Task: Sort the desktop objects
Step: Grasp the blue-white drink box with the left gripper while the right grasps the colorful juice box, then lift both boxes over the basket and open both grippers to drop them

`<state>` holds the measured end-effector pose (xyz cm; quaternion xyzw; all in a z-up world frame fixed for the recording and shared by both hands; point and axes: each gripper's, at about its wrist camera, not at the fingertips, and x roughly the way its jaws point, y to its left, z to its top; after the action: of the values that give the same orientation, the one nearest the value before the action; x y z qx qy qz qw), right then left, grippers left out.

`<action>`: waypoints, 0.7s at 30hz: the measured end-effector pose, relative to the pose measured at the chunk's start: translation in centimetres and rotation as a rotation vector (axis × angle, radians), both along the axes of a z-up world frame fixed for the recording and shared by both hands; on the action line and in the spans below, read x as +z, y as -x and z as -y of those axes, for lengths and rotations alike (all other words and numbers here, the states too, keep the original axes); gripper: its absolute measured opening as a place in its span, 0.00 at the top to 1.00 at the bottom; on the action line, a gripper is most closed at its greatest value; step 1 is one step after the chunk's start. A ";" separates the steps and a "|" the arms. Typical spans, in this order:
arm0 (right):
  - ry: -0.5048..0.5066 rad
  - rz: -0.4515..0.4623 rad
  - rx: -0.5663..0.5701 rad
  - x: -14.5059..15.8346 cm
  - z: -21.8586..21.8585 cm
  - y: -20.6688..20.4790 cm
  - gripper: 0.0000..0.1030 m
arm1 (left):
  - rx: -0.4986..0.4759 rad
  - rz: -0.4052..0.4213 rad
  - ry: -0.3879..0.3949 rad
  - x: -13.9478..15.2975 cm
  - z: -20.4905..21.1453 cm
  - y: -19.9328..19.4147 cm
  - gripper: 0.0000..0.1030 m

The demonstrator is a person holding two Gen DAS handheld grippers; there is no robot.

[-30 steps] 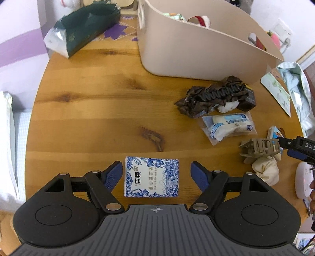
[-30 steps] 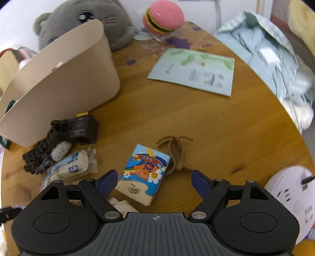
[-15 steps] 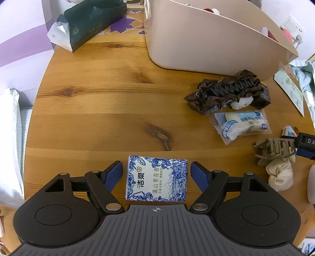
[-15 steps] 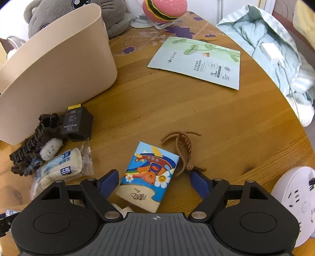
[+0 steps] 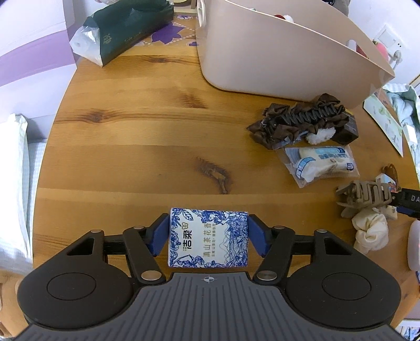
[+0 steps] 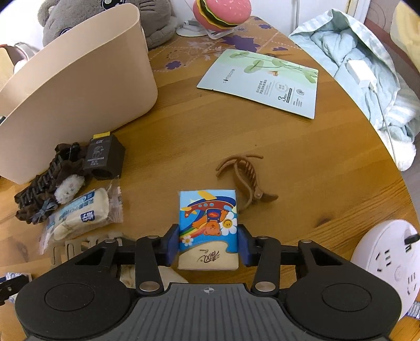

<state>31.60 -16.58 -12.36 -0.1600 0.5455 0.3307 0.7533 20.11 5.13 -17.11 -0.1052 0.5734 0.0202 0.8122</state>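
Note:
My left gripper (image 5: 208,237) is shut on a blue-and-white tissue pack (image 5: 208,236) at the near edge of the round wooden table (image 5: 131,147). My right gripper (image 6: 208,245) is shut on a cartoon-print tissue pack (image 6: 208,225). A beige storage bin (image 5: 278,52) stands at the back; it also shows in the right wrist view (image 6: 76,86). Loose items lie between the grippers: a brown scrunchie (image 5: 296,120), a wrapped snack (image 5: 320,162), a grey claw clip (image 5: 365,194), a white cloth ball (image 5: 370,228), a brown claw clip (image 6: 244,178) and a black adapter (image 6: 103,157).
A dark green tissue bag (image 5: 123,31) lies at the back left. A face-mask sachet (image 6: 262,81), a burger toy (image 6: 220,13), a grey plush (image 6: 155,18), a light-blue cloth (image 6: 367,78) and a white power strip (image 6: 391,262) sit on the right side.
Both grippers have closed: the left on the blue-and-white tissue pack, the right on the cartoon tissue pack. Both moved in over their packs.

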 end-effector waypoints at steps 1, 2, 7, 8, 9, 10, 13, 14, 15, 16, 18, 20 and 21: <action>-0.005 -0.008 -0.001 0.0 0.2 0.1 0.59 | 0.000 -0.003 0.001 0.0 0.0 0.0 0.38; -0.010 -0.016 -0.003 0.0 0.3 0.1 0.59 | 0.001 -0.004 0.003 0.1 -0.1 0.1 0.38; -0.042 -0.020 0.002 1.0 1.1 0.3 0.59 | 0.015 0.021 0.019 0.7 -0.3 0.6 0.38; -0.049 -0.018 0.003 1.3 1.2 0.2 0.59 | 0.018 0.025 0.024 0.9 -0.3 0.7 0.38; -0.058 -0.016 0.004 1.6 1.4 0.2 0.59 | 0.020 0.029 0.028 1.0 -0.4 0.7 0.38; -0.069 -0.014 0.005 2.0 1.5 0.1 0.59 | 0.022 0.033 0.033 1.2 -0.5 0.8 0.38; -0.104 -0.006 0.005 3.3 1.8 -0.2 0.59 | 0.021 0.045 0.039 1.7 -0.7 0.9 0.38; -0.117 -0.001 0.008 3.8 1.8 -0.3 0.59 | 0.019 0.049 0.037 1.9 -0.7 0.9 0.38; -0.124 0.002 0.010 4.2 1.8 -0.4 0.59 | 0.019 0.055 0.035 2.0 -0.7 0.8 0.38; -0.133 0.005 0.006 4.6 1.8 -0.5 0.59 | 0.020 0.063 0.036 2.3 -0.9 0.7 0.38; -0.157 0.004 0.001 5.5 1.8 -0.6 0.59 | 0.025 0.079 0.047 3.0 -1.2 0.4 0.38; -0.182 0.002 0.001 6.4 1.8 -0.7 0.59 | 0.020 0.102 0.050 3.8 -1.4 0.0 0.38; -0.194 0.002 0.001 6.9 1.8 -0.7 0.59 | 0.015 0.117 0.046 4.3 -1.4 -0.2 0.38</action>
<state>32.26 -18.34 -5.50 -0.0870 0.5100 0.3823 0.7656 20.26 6.50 -12.84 -0.1291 0.5246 0.0071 0.8415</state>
